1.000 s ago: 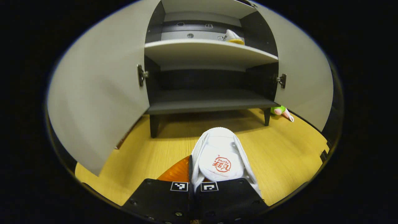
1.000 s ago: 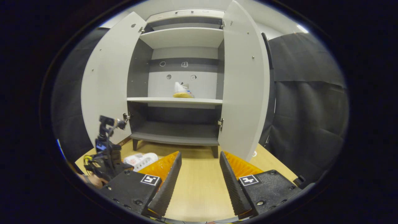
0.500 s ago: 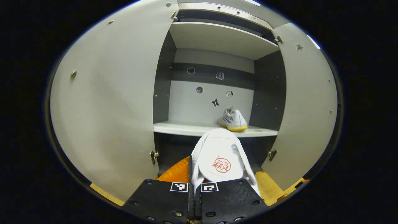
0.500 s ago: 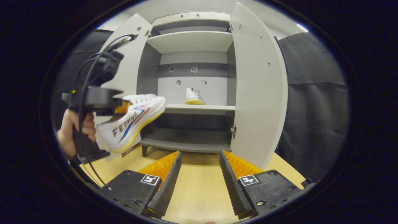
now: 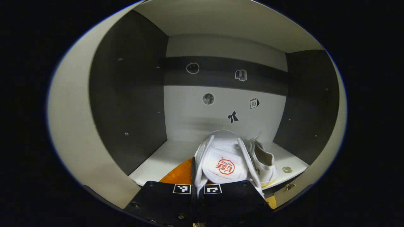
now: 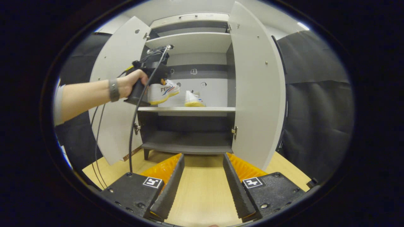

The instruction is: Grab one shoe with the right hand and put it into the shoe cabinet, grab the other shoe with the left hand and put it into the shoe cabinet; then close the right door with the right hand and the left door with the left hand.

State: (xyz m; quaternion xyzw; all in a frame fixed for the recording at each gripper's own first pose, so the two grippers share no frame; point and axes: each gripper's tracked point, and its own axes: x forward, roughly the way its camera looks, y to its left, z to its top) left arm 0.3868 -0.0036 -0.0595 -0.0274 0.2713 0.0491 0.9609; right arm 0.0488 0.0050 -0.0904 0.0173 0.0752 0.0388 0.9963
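Clamped on the heel collar of the second shoe (image 5: 224,159), the left gripper (image 5: 197,186) had both fingers pressed together on the white fabric, its toe pointing into the cabinet. From the right gripper view the same shoe (image 6: 164,92) hung above the middle shelf (image 6: 202,109), carried by a hand (image 6: 131,82) around the left gripper's handle, with a cable trailing down from it. The first shoe (image 5: 263,162) already sat on that shelf, just to the right of the carried one and very near it — whether they touched I could not tell. A small round object (image 5: 287,169) lay near the shelf's front right corner.

Judging by this, the step in hand was placing the left-hand shoe; the right-hand shoe was done. The next move called for lowering the sole onto the bare shelf (image 5: 164,156) left of the first shoe, then letting go and backing out without dragging the fabric.

The right gripper (image 6: 201,176) waited low over the wooden floor (image 6: 202,192), its jaws spread wide and holding nothing.

As for the shoe cabinet (image 6: 189,41), the middle compartment held the one shoe; the lower shelf (image 6: 186,147) held nothing I could see. Both doors — the left door (image 6: 116,94) and the right door (image 6: 255,88) — stood wide open, so closing them was yet to come.
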